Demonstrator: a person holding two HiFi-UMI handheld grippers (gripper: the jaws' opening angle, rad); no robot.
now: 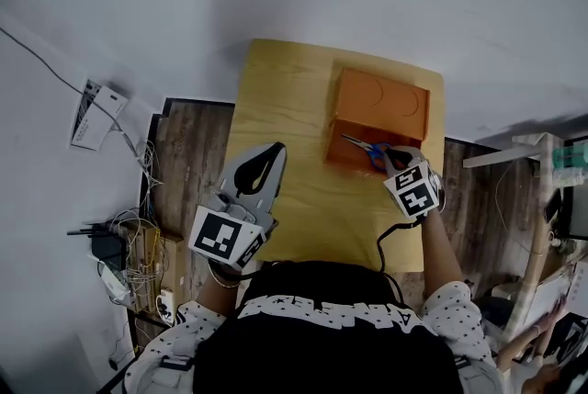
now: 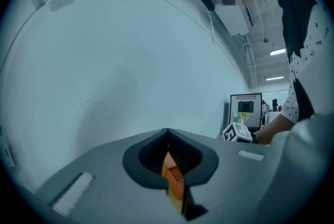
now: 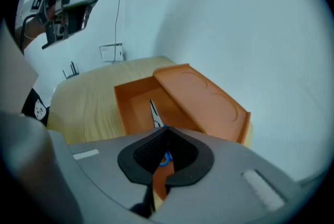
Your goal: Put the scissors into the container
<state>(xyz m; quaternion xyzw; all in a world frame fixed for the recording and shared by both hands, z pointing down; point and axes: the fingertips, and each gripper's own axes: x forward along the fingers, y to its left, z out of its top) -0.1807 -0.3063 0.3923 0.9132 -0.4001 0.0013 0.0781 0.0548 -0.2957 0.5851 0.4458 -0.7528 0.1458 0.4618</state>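
Note:
An orange container with its lid folded open lies at the far right of the yellow table. My right gripper is shut on the blue handles of the scissors, whose blades point left over the open compartment. In the right gripper view the blades stick out past the jaws above the container's floor. My left gripper hovers over the table's left part, shut with nothing in it.
Cables, a power strip and small devices lie on the wooden floor at the left, beside a white box. A white frame stands at the right. The wall is close behind the table. A monitor stands in the background.

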